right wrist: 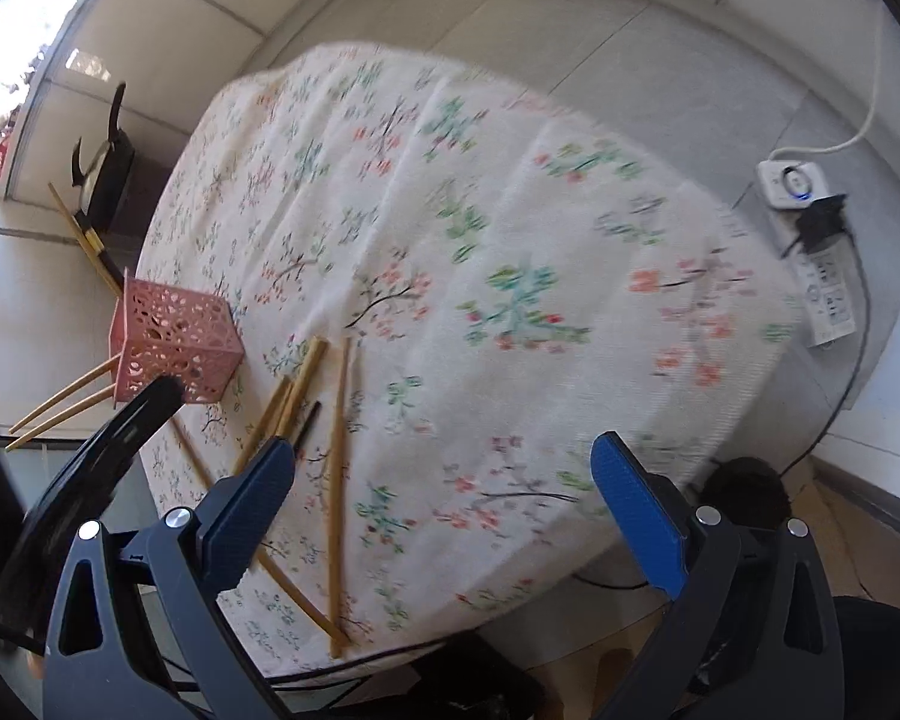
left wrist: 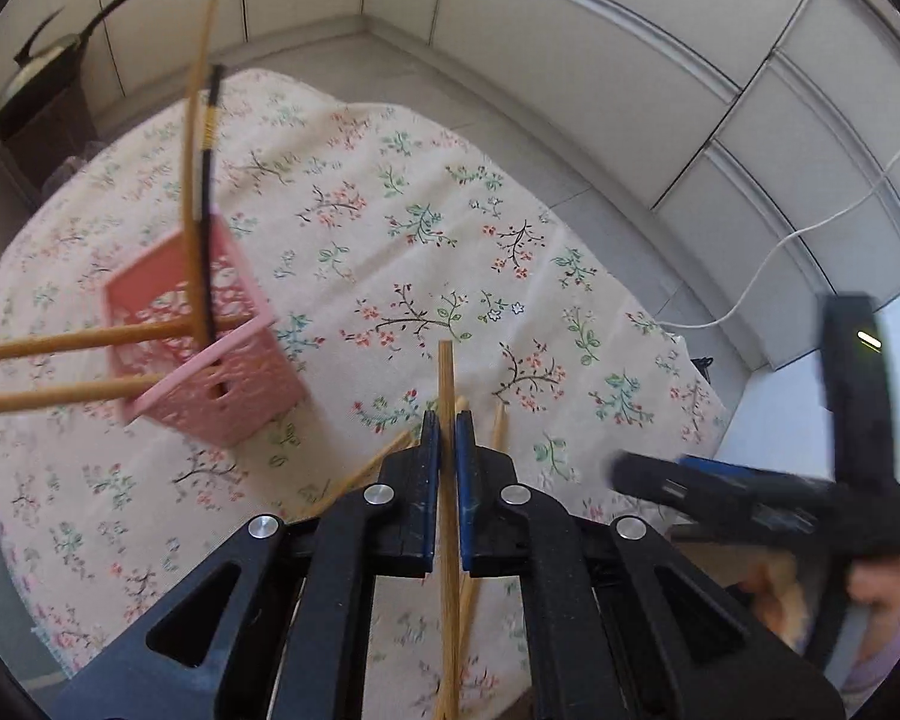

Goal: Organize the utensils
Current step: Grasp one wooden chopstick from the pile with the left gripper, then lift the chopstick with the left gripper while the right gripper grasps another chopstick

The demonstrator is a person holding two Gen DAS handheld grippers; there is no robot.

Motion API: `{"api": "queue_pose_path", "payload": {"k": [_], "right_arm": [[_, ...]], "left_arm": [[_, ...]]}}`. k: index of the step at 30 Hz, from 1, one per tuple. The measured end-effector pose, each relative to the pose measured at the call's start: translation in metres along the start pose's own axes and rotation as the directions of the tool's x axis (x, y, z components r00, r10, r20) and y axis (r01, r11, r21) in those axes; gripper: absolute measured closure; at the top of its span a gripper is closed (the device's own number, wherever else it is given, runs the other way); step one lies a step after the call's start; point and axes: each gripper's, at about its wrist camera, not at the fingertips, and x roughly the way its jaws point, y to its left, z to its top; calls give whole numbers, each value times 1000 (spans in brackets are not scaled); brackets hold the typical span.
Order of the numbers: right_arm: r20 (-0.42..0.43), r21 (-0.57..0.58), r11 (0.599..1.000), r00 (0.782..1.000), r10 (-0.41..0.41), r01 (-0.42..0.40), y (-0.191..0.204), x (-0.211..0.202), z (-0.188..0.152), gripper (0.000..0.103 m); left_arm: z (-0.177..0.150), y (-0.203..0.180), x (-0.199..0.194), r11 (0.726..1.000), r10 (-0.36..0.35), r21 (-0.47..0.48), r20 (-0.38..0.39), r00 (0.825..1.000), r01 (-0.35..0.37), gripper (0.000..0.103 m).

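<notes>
1. At the left of the floral-print tablecloth (left wrist: 390,252) stands the pink perforated plastic square holder (left wrist: 210,348). It already has several light wooden chopsticks and one black chopstick with a gold band (left wrist: 209,180) leaning out of it.
2. At centre, the left gripper (left wrist: 448,438) has its blue pads pressed together on a single light bamboo chopstick (left wrist: 447,378), pinched near mid-length and pointing away from the camera.
3. Judged step: carrying that stick to the holder. The next move calls for swinging left, tipping the stick upright and lowering its end through the open top between the sticks already there.
4. Loose wooden chopsticks (right wrist: 336,480) lie on the cloth just right of the holder.
5. At the right, the right gripper (right wrist: 444,480) hovers with fingers spread wide, empty.
</notes>
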Motion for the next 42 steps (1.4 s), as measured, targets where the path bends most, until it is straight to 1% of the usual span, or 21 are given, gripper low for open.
{"api": "queue_pose_path", "payload": {"k": [1,4,7,8,9,10,11,13,15,18,19,21,22,25,27,28,30,32,36,38,42], "right_arm": [[-26,-5,1000,1000,-5,5,8,11,3,7],[-42,-49,997,998,-54,52,32,36,6,7],[-83,-66,996,994,-72,67,51,60,7,13],[-56,-77,992,993,-105,101,58,62,7,17],[-39,-89,991,993,-108,104,63,63,7,25],[-43,-101,987,991,-129,124,68,67,7,37],[-21,-94,985,989,-146,144,70,65,5,47],[11,-82,983,987,-163,163,71,64,0,53],[41,-98,980,984,-171,174,76,64,-3,53],[79,-122,975,981,-179,188,86,67,-5,57],[90,-135,971,979,-184,195,86,70,-4,61],[120,-157,962,971,-205,222,93,73,-3,80],[120,-156,964,973,-200,217,92,78,1,89],[106,-140,978,984,-143,157,85,79,11,91],[111,-116,988,990,-85,98,76,76,19,96],[124,-114,990,990,-69,83,73,73,21,98],[160,-124,991,986,-33,54,69,61,23,98],[186,-140,990,982,19,7,68,41,23,98],[275,-239,971,957,89,-22,78,-10,11,98],[298,-266,963,947,124,-43,79,-32,5,98],[356,-303,949,914,196,-86,77,-79,-3,98]], "left_arm": [[-4,1,-6,1000,9,3,10,1000,-9,98],[-16,10,-29,998,58,0,50,997,-58,98],[-24,25,-51,996,90,-33,88,992,-87,98],[-25,29,-57,995,95,-44,101,990,-91,98],[-27,32,-62,994,98,-54,113,989,-93,98],[-27,35,-70,994,98,-63,129,987,-91,98],[-27,36,-71,994,98,-68,136,986,-89,98],[-26,39,-74,993,99,-79,147,984,-88,98],[-25,40,-74,992,105,-81,145,984,-94,98],[-24,36,-72,992,111,-71,143,984,-101,98],[-24,35,-72,992,116,-67,144,983,-108,98],[-25,35,-74,992,119,-69,146,982,-110,98],[-26,36,-74,991,119,-72,146,982,-110,98],[-28,41,-75,990,124,-87,148,981,-112,98],[-28,44,-77,987,140,-96,154,978,-126,98],[-28,46,-79,988,135,-102,159,978,-120,98],[-27,47,-84,988,130,-110,177,976,-112,98],[-27,48,-89,988,127,-116,195,972,-106,98],[-27,48,-105,988,117,-128,246,962,-88,98],[-29,48,-114,987,115,-138,275,954,-79,98],[-31,50,-127,984,110,-166,322,940,-58,98]]}}
